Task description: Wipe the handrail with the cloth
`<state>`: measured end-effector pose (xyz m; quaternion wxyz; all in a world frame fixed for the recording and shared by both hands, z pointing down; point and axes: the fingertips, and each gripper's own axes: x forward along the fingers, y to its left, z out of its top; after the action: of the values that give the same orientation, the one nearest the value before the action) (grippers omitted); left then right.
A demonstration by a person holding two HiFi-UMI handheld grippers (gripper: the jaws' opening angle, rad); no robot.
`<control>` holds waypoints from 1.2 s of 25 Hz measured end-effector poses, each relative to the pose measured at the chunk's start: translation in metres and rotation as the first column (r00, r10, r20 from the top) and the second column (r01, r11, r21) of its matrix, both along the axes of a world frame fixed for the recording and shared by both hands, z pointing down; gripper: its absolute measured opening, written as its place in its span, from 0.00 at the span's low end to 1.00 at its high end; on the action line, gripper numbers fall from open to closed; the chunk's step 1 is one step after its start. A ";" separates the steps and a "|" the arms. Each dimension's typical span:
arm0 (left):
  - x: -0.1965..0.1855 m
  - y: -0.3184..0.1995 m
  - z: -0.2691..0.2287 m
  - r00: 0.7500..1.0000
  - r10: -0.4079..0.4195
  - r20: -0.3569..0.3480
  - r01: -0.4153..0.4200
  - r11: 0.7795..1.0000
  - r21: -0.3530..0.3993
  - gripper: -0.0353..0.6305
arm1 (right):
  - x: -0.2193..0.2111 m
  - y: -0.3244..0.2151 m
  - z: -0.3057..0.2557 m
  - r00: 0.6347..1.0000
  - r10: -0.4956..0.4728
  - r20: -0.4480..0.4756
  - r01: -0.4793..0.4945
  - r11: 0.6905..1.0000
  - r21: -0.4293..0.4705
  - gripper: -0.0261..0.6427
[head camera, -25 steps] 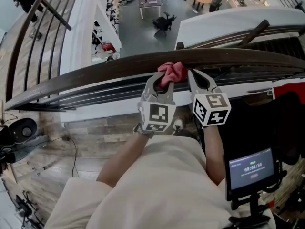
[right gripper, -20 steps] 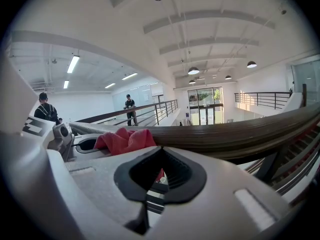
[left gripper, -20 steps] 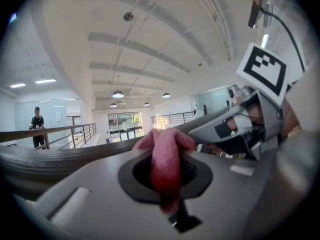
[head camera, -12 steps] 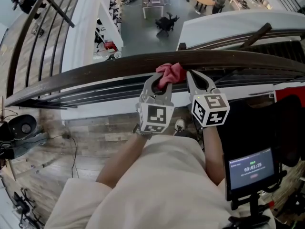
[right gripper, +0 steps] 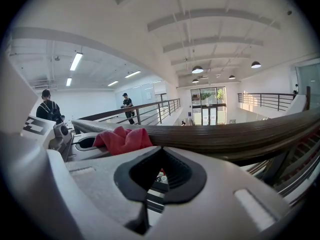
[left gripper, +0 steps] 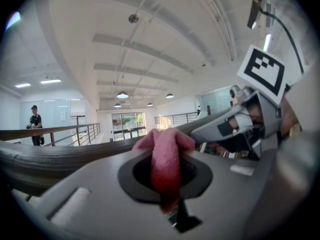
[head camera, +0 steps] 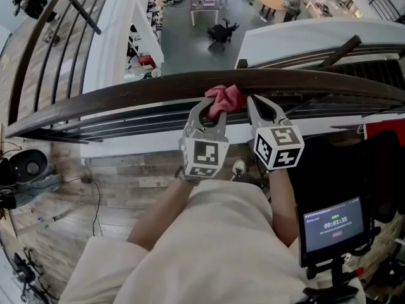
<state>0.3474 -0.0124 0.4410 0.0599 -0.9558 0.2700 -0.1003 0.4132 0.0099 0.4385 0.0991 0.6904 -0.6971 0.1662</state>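
Handrail (head camera: 126, 94): a dark wooden rail that crosses the head view from lower left to right, with a lower floor visible beyond it.
Person: in a light top, both forearms reaching forward to the rail.
Screen (head camera: 334, 223): on a stand at the lower right, lit.
Left gripper (head camera: 212, 111): at the rail's near edge, its fingers clamped on the cloth, which bulges up out of the oval gap between them.
Right gripper (head camera: 266, 111): just beside the left one, its fingers together with nothing between them and its tips at the rail's near edge.
Cloth (head camera: 224, 97): red and bunched, pressed against the top of the handrail at mid-span, with its lower end pinched in the left gripper.
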 end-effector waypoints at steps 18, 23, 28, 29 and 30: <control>-0.010 -0.014 -0.008 1.000 0.017 0.003 -0.017 1.000 -0.008 0.10 | 0.000 -0.006 -0.010 0.999 0.049 0.005 -0.049 0.999 0.009 0.04; -0.013 -0.017 -0.013 1.000 0.027 -0.008 -0.027 0.999 -0.032 0.10 | -0.001 -0.003 -0.011 0.996 0.088 0.022 -0.088 0.996 0.004 0.04; -0.002 -0.021 -0.022 0.998 0.064 -0.008 -0.065 0.997 -0.045 0.10 | 0.006 -0.003 -0.018 0.991 0.128 0.031 -0.129 0.992 0.015 0.04; 0.000 -0.021 -0.023 0.998 0.068 -0.010 -0.068 0.997 -0.045 0.10 | 0.007 -0.002 -0.019 0.990 0.136 0.031 -0.136 0.991 0.015 0.04; -0.002 -0.020 -0.022 0.997 0.070 -0.011 -0.071 0.996 -0.046 0.10 | 0.005 0.000 -0.018 0.989 0.142 0.029 -0.143 0.990 0.015 0.04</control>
<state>0.3453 -0.0321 0.4191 0.0401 -0.9663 0.2339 -0.0998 0.4186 0.0094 0.4202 0.0712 0.7368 -0.6487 0.1767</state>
